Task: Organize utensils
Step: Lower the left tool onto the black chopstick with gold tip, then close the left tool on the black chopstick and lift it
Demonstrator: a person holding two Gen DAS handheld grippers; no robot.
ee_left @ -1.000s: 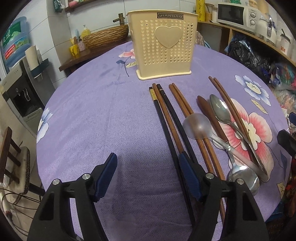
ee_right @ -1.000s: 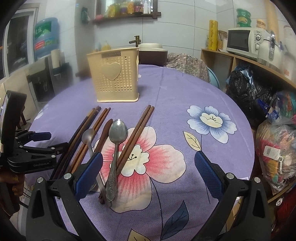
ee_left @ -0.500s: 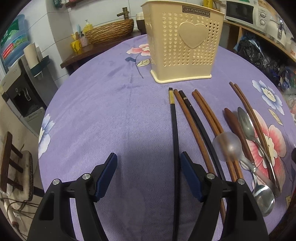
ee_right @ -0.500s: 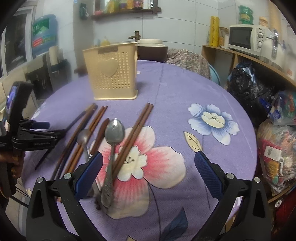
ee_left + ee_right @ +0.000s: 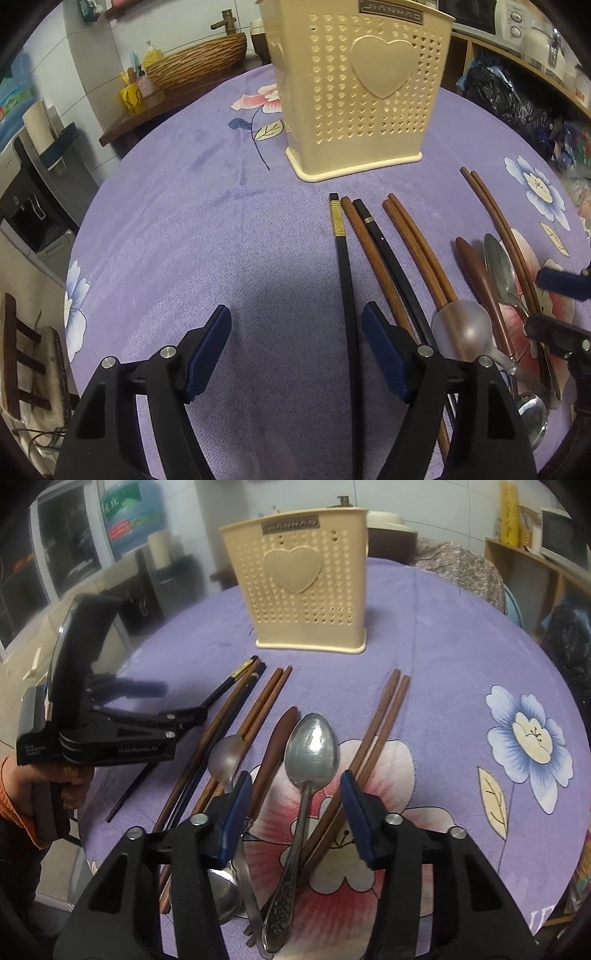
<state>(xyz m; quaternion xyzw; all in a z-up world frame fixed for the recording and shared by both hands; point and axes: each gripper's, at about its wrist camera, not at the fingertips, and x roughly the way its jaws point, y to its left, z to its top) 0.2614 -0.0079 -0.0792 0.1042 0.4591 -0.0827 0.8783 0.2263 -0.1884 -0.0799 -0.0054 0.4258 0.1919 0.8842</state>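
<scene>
here, left gripper jaws parted, black chopstick lying between them untouched, cream utensil basket upright beyond, right gripper jaws just been closing, narrowed around large steel spoon, pads apart from it, purple floral tablecloth

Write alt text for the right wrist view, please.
The right gripper, jaws just narrowed but touching nothing, straddles a large metal spoon lying among chopsticks on a purple floral tablecloth. A cream utensil holder stands behind.
</scene>
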